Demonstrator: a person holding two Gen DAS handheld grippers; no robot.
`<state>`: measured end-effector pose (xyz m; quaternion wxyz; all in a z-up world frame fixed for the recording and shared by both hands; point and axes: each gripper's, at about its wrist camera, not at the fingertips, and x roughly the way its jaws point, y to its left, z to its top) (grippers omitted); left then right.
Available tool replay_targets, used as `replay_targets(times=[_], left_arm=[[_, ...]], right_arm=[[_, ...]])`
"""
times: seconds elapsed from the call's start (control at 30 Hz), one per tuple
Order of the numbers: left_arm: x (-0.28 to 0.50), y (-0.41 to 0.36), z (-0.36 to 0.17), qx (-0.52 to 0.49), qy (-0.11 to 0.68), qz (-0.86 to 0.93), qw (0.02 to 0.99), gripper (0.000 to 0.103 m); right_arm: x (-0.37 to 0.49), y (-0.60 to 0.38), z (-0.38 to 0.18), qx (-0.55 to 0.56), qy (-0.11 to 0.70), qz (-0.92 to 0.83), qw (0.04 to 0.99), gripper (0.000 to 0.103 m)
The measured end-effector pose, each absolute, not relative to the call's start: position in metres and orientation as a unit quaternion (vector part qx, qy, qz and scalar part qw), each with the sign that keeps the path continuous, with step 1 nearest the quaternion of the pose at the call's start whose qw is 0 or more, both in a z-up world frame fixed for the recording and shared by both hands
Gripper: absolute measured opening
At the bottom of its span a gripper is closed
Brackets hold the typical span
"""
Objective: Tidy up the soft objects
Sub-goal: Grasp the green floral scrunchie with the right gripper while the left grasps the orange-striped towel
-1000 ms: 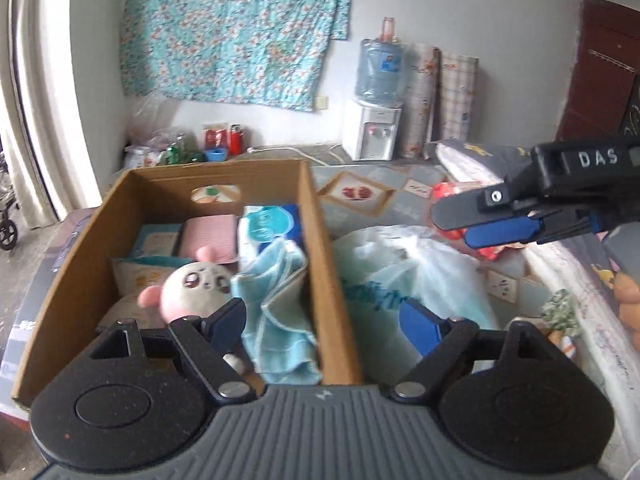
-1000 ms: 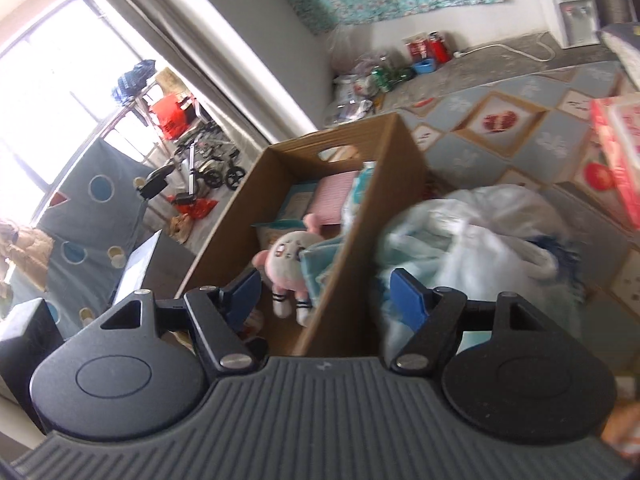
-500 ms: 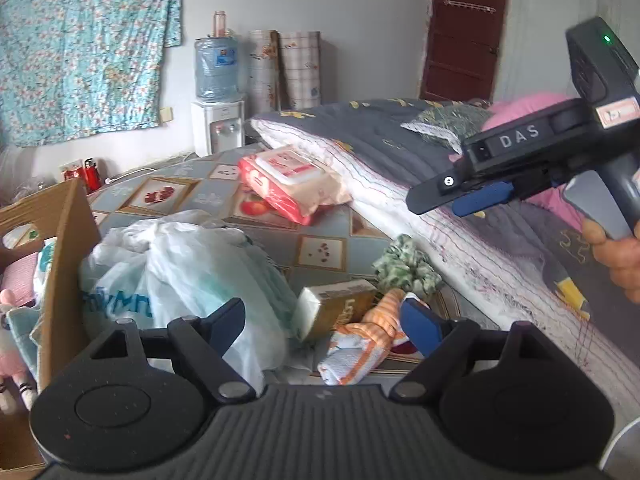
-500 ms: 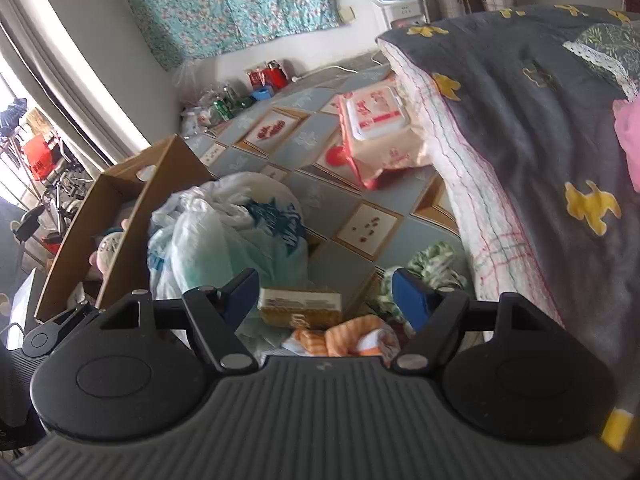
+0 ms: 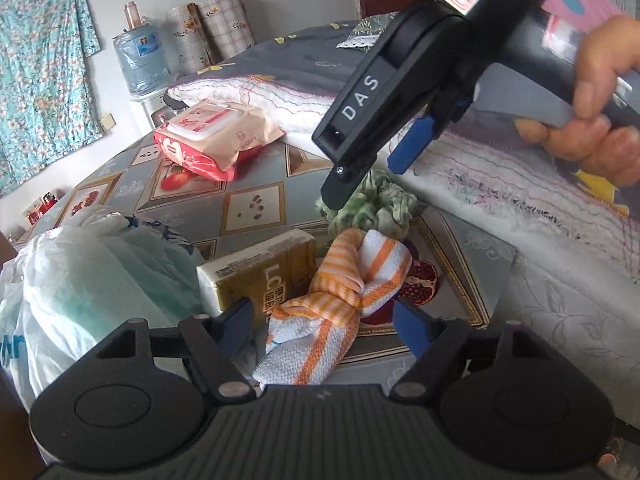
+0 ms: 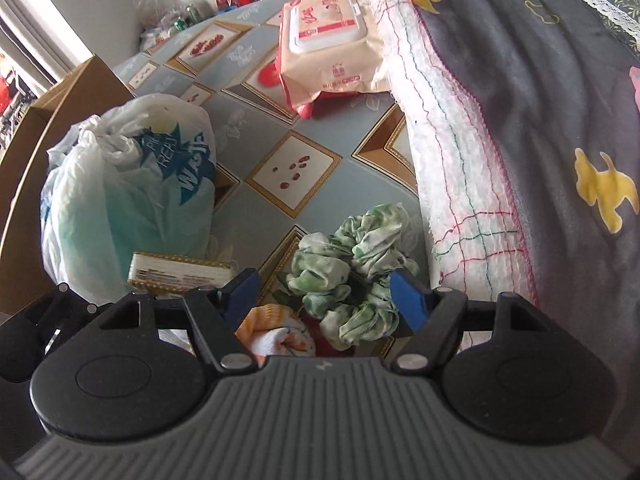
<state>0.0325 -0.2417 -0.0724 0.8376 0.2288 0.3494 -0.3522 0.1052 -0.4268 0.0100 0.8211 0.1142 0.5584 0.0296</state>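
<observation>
An orange-and-white striped cloth (image 5: 336,304) lies crumpled on the patterned mat, between the open fingers of my left gripper (image 5: 326,322). A green-and-white crumpled cloth (image 6: 352,276) lies beside it, between the open fingers of my right gripper (image 6: 324,294). The green cloth also shows in the left wrist view (image 5: 372,204), under the right gripper (image 5: 376,164). The striped cloth shows in the right wrist view (image 6: 276,330) at the lower left of the green one. Neither gripper holds anything.
A gold tissue pack (image 5: 260,276) lies left of the striped cloth. A full white plastic bag (image 6: 128,192) stands by the cardboard box (image 6: 60,108). A pink wipes pack (image 6: 328,36) lies farther off. The bed's grey quilt (image 6: 540,120) borders the right side.
Both grippers have swung away from the cardboard box to the right and come down close over the two cloths on the mat. Both stay open.
</observation>
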Motion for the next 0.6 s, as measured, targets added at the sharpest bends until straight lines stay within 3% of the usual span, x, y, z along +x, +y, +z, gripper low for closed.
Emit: replay_targets(times=[0.1, 0.33, 0.4, 0.5, 0.6], left_arm=[[0.035, -0.250, -0.082, 0.245, 0.356, -0.350, 0.831, 0.066], [0.038, -0.258, -0.094, 0.281, 0.347, -0.331, 0.831, 0.061], [0.039, -0.258, -0.096, 0.285, 0.349, -0.321, 0.833, 0.052], [0.040, -0.256, -0.095, 0.278, 0.352, -0.319, 0.835, 0.050], [0.037, -0.254, -0.093, 0.280, 0.345, -0.317, 0.838, 0.048]], right_arm=[[0.117, -0.423, -0.004, 0.100, 0.577, 0.031, 0.810, 0.072], [0.130, -0.423, -0.022, 0.085, 0.590, 0.034, 0.802, 0.073], [0.130, -0.424, -0.022, 0.086, 0.586, 0.032, 0.805, 0.063], [0.127, -0.430, -0.020, 0.091, 0.578, 0.023, 0.810, 0.041], [0.123, -0.439, -0.017, 0.117, 0.571, 0.016, 0.812, 0.028]])
